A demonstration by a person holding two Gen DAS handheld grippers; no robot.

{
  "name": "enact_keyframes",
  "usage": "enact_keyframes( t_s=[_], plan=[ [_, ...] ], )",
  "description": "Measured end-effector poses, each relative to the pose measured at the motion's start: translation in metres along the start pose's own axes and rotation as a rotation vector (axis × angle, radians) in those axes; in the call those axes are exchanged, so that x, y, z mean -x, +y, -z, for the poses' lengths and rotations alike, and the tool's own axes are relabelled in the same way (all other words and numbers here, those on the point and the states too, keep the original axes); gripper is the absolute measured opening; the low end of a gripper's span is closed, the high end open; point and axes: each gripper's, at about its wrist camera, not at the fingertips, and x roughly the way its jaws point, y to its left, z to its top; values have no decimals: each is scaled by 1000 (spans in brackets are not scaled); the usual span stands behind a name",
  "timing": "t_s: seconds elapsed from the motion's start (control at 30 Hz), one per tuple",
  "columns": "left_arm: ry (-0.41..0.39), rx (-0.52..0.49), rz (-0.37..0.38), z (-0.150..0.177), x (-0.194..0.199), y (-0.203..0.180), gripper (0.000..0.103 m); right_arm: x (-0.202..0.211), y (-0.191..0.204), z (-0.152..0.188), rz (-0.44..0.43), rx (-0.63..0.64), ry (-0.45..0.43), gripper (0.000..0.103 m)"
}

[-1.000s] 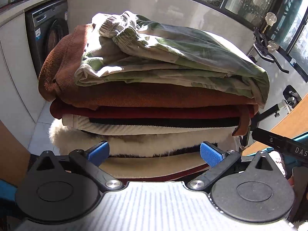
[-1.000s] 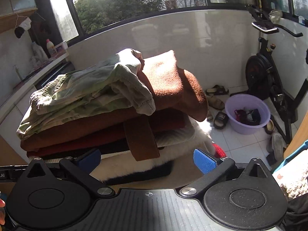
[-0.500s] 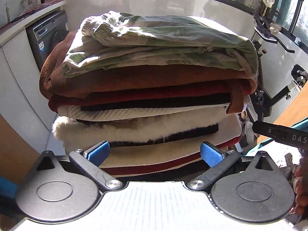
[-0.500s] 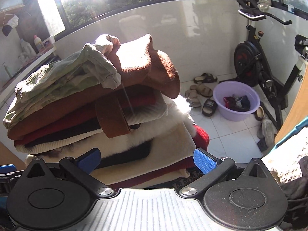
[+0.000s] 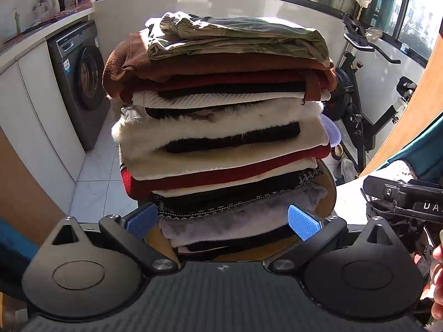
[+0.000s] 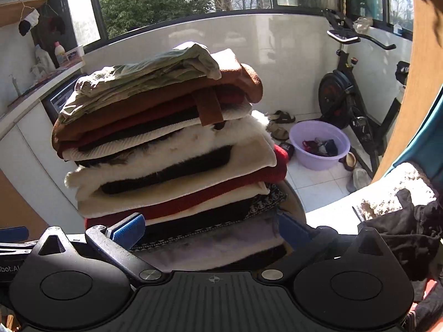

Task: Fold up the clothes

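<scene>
Left wrist view
Left gripper [image 5: 221, 220]: its blue-padded fingers [image 5: 302, 222] stand wide apart, low in front of the stack; nothing is clamped between them.
Stack of folded clothes [image 5: 221, 127]: a tall pile, dead centre, rising from just beyond the fingers to near the top of the view.
Stack support: a round brown stool [image 5: 329, 193] shows under the lowest layers; its top is mostly hidden.
Top layer: pale green trousers [image 5: 238, 38], folded flat, elastic waistband toward the left.
Layers below: a brown sweater [image 5: 130, 63], then dark red, black and white ribbed pieces, a fluffy white garment [image 5: 221, 124], more red and cream, a black patterned knit, and a grey fleecy piece at the bottom.
Right gripper [image 5: 404, 197]: only a black part of its body shows at the right edge; whether its fingers are apart cannot be told here.
Person's hand [image 5: 437, 282]: fingertips at the far right edge.
Washing machine [image 5: 80, 83]: left, under a white worktop [image 5: 41, 30] carrying bottles.
Exercise bike [image 5: 357, 94]: right, behind the stack.

Right wrist view
Right gripper [image 6: 210, 231]: fingers [image 6: 128, 229] spread apart at the foot of the stack, gripping nothing.
Stack of folded clothes: left of centre, leaning slightly, green trousers on top, a brown strap hanging down its right side.
Purple basin [image 6: 321, 145]: on the tiled floor to the right of the stack, holding dark items.
Slippers [image 6: 279, 123]: on the floor beyond the basin.
Exercise bike: at the right wall.
Dark garment [image 6: 407, 235]: crumpled at the right edge.
</scene>
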Motion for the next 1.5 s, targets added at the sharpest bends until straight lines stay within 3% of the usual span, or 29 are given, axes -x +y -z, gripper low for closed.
enact_keyframes(
  t_s=[0.17,0.53,0.8,1.27,1.5],
  plan=[
    [8,-31,-19,40,34,0,103,56,12,59,43,29,11,102],
    [20,-90,-7,89,86,-34,103,147,12,117,95,77,-14,102],
    [5,-90,-86,108,106,-65,103,176,-6,135,80,125,-38,102],
    [19,20,-70,158,148,-133,103,223,-99,166,42,81,-24,102],
    [22,38,-115,186,169,-160,103,242,-124,180,-10,113,-30,102]
  ],
)
